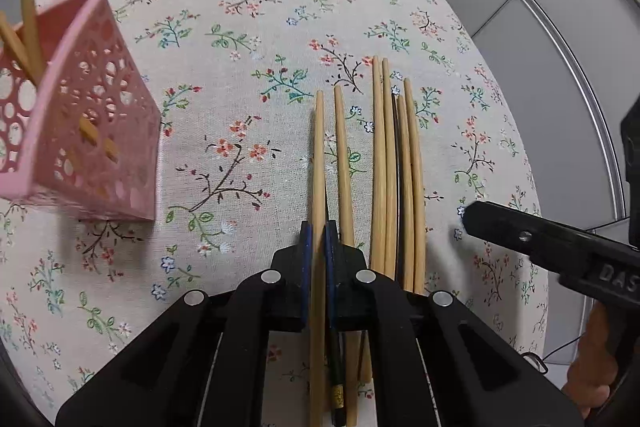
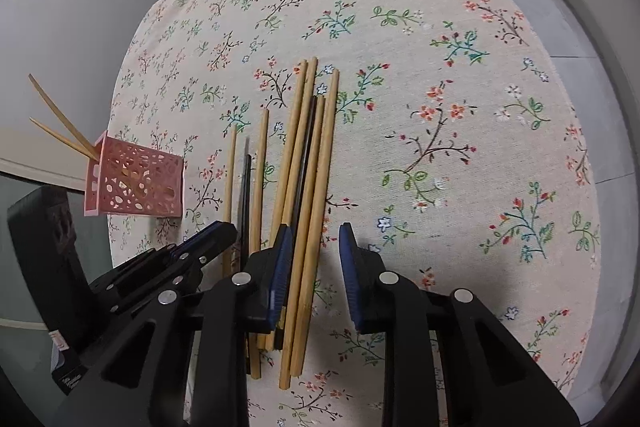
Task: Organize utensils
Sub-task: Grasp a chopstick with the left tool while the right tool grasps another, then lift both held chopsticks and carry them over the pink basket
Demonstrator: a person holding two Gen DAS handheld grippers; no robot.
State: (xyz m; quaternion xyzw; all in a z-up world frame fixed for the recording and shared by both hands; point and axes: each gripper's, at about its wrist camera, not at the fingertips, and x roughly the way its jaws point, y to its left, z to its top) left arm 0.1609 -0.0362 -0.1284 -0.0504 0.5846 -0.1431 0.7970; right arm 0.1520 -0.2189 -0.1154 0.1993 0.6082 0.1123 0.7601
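Note:
Several wooden chopsticks lie side by side on the floral tablecloth, with a dark chopstick among them. My left gripper is shut on one wooden chopstick at the left of the row. It shows in the right wrist view too. My right gripper is open, its jaws low over the right bundle of chopsticks. A pink perforated holder stands at the left with two chopsticks in it.
The round table is covered by the floral cloth. Its edge curves close on the right in the left wrist view. A dark box sits beyond the table at the left. Grey floor tiles lie beyond.

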